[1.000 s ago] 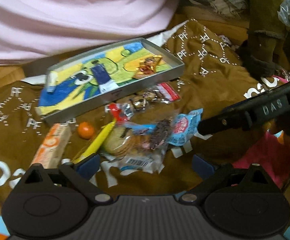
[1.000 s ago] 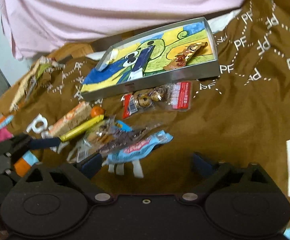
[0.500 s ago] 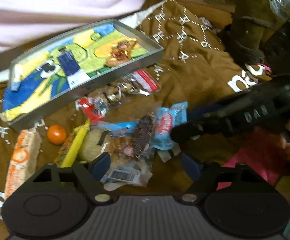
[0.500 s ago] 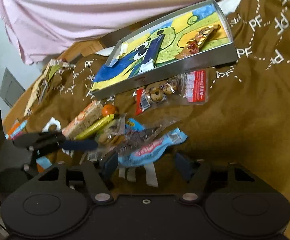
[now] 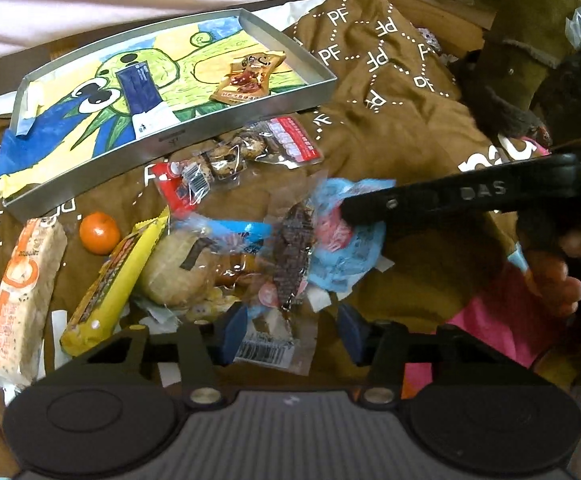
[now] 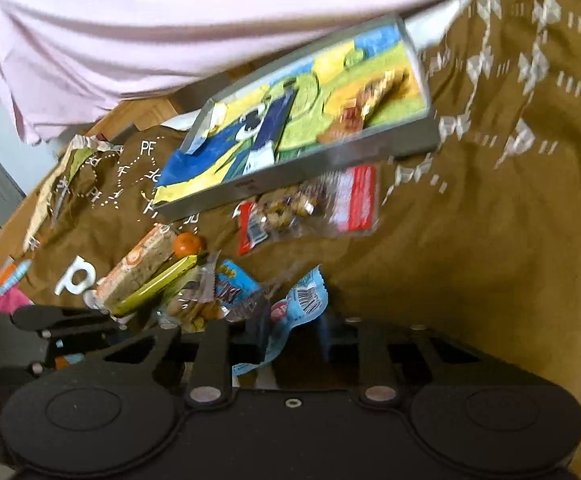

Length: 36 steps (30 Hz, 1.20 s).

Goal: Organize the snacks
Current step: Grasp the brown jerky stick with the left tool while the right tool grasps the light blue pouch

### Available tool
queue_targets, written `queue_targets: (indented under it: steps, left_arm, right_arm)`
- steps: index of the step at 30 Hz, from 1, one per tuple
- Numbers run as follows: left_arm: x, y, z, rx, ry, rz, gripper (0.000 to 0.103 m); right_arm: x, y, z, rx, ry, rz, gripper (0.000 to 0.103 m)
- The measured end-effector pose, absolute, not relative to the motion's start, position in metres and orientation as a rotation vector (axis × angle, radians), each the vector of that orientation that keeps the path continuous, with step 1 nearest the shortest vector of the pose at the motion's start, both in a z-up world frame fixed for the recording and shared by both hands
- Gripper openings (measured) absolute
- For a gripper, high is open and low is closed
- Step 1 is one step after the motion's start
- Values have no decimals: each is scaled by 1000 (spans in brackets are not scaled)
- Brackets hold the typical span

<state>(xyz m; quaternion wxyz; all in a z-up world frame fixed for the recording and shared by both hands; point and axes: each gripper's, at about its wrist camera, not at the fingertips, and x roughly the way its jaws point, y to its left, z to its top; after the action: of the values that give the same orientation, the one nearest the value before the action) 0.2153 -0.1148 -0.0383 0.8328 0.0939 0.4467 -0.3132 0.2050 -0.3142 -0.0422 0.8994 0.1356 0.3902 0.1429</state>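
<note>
A pile of snacks lies on a brown printed cloth (image 5: pixel 390 128) in front of a metal tray (image 5: pixel 170 140) lined with a cartoon drawing. In the tray are a dark blue packet (image 5: pixel 140 88) and an orange-brown packet (image 5: pixel 250 76). My left gripper (image 5: pixel 290 332) is open, its blue pads on either side of a clear barcoded wrapper (image 5: pixel 266 346). My right gripper (image 6: pixel 292 334) has closed in on the light blue packet (image 6: pixel 302 304). From the left wrist view its finger (image 5: pixel 430 200) lies across that light blue packet (image 5: pixel 346 256).
Near the tray lie a red-and-clear cookie packet (image 5: pixel 230 156), a small orange (image 5: pixel 99 232), a yellow bar (image 5: pixel 118 276) and an orange-white bar (image 5: pixel 18 292). A person in a pink shirt (image 6: pixel 170 20) is behind the tray. Pink packaging (image 5: pixel 490 328) lies at right.
Both grippers moved in over the snack pile and narrowed. The right gripper's fingers closed from wide apart onto the light blue packet. The left gripper's fingers now straddle the clear wrapper.
</note>
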Motion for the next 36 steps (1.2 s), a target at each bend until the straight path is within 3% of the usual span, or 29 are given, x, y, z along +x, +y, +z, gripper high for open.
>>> queue_targets:
  steps: [8, 16, 21, 24, 26, 28, 33, 34, 36]
  left_arm:
    - [236, -124, -44, 172, 974, -670, 62]
    - [254, -140, -51, 189, 1051, -674, 74]
    - [256, -142, -52, 196, 1066, -666, 75]
    - [254, -141, -53, 190, 1071, -659, 67]
    - [253, -139, -51, 176, 1080, -662, 53]
    - [251, -137, -50, 156, 1094, -656, 45]
    - [238, -137, -43, 158, 1075, -610, 38]
    - [236, -137, -41, 155, 1068, -601, 30]
    - [231, -136, -35, 146, 1052, -587, 24]
  right_arm:
    - [205, -335, -48, 307, 830, 273, 30]
    - [214, -331, -59, 346, 862, 275, 47]
    - [214, -326, -60, 313, 860, 275, 46]
    - [211, -321, -56, 271, 857, 284, 40]
    - [207, -319, -52, 251, 846, 296, 29]
    - [204, -320, -51, 237, 840, 302, 28]
    - [196, -316, -45, 197, 798, 311, 26]
    - [194, -314, -44, 186, 785, 315, 26]
    - [192, -311, -41, 154, 765, 327, 25]
